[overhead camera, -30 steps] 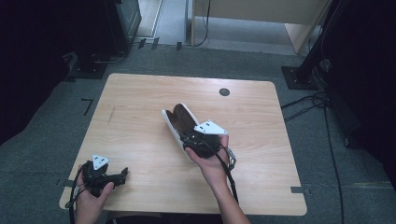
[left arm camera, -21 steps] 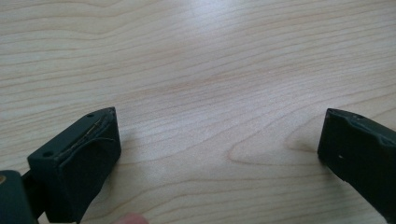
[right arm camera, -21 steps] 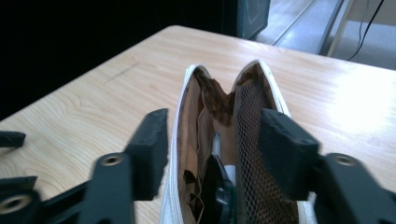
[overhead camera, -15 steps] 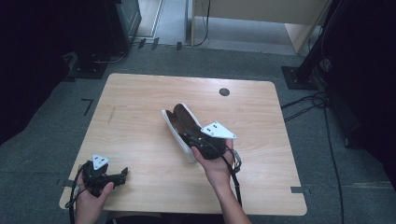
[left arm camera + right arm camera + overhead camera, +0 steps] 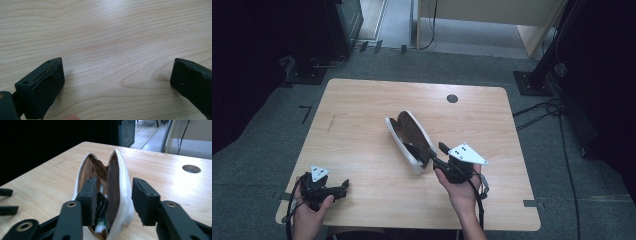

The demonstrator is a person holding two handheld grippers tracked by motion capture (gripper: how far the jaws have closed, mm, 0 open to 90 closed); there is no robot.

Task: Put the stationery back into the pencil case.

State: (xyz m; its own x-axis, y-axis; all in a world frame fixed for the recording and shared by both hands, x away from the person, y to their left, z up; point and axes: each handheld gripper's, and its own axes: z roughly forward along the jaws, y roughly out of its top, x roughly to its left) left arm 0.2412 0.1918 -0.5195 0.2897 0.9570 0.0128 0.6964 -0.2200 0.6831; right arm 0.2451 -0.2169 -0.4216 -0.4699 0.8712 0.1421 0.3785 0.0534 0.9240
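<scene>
Straddling one shoe's (image 5: 417, 136) white sole at mid-table, the right gripper (image 5: 113, 200) is parted, unclamped: close squarely on the sole; the left gripper (image 5: 117, 82) idles wide over bare table (image 5: 362, 110).

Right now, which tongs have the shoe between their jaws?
The right tongs: their jaws straddle the white-soled wall of the brown shoe at mid-table. The left tongs sit at the near left corner, jaws wide apart over bare wood.
</scene>
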